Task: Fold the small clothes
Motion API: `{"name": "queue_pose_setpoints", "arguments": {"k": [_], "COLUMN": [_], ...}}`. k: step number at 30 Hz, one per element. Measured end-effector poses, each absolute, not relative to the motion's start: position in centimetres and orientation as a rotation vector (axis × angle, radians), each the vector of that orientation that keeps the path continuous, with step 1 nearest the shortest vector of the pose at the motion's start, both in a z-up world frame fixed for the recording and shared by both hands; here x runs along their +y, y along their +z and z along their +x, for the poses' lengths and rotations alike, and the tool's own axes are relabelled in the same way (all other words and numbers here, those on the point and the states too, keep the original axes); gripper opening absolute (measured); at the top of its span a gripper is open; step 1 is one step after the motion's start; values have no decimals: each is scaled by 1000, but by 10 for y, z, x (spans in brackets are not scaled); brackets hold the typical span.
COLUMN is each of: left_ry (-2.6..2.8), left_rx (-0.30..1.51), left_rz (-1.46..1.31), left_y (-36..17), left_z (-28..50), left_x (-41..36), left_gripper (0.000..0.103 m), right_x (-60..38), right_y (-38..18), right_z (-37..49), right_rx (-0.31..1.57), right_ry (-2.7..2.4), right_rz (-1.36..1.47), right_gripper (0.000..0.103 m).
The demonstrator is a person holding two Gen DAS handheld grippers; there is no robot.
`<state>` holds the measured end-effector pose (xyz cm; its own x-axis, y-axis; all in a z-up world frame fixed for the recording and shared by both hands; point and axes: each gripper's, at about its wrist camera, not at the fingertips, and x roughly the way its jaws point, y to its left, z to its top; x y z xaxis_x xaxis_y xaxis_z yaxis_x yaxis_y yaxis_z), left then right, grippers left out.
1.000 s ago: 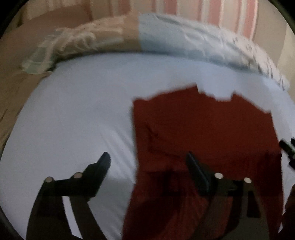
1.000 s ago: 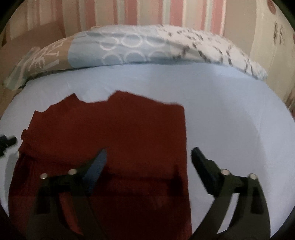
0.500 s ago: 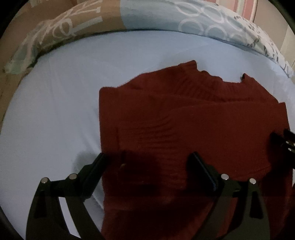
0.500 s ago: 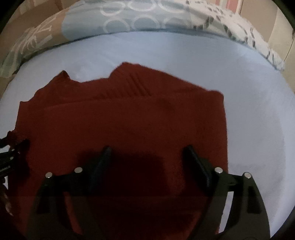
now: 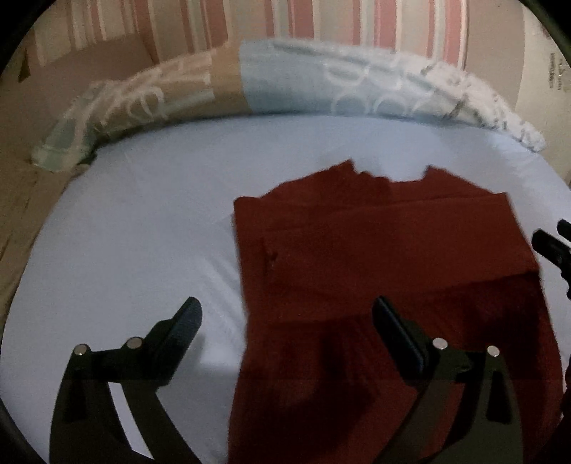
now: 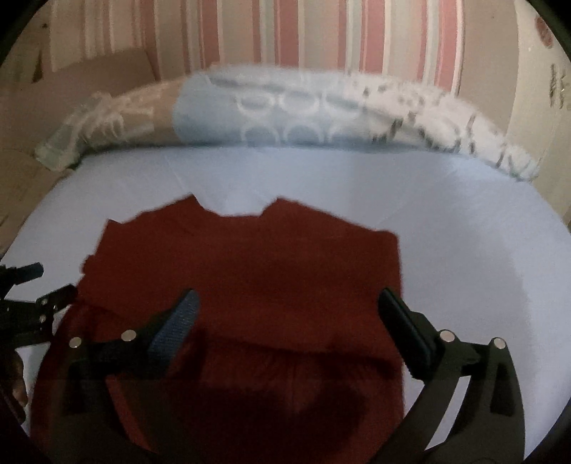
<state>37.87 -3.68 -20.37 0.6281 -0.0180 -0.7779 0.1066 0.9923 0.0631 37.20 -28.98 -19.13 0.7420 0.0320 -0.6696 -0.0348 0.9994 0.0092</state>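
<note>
A dark red knit top lies flat on the light blue sheet, neckline toward the pillows and its sides folded in. My left gripper hangs open above the top's near left edge, one finger over the sheet and one over the cloth. My right gripper hovers over the top's near right part. Its jaws are opening, with nothing pinched between them. Each gripper shows at the edge of the other's view: the right gripper and the left gripper.
A patterned blue, tan and white pillow roll runs along the far side of the bed, under a pink-striped wall. A brown cardboard box stands at the far left. Bare sheet spreads to the right of the top.
Half a second ago both grippers were lower and closer over the top; both have since drawn back and up. The right jaws narrowed, then widened. The top lies as before.
</note>
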Motion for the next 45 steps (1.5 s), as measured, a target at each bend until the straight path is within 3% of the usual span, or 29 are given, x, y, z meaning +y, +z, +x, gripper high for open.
{"name": "queue_pose_setpoints", "arguments": {"k": [11, 24, 45], "left_ry": [-78, -70, -112], "left_rx": [861, 910, 1076], "left_rz": [41, -5, -50], "left_y": [-177, -186, -242], "left_z": [251, 139, 119], "left_x": [-16, 3, 20], "left_gripper": [98, 98, 98], "right_x": [-278, -255, -279], "right_y": [-173, -188, -227], "right_z": [263, 142, 90], "right_rx": [790, 856, 947], "right_ry": [-1, 8, -17], "right_rz": [85, 7, 34], "right_gripper": [100, 100, 99]}}
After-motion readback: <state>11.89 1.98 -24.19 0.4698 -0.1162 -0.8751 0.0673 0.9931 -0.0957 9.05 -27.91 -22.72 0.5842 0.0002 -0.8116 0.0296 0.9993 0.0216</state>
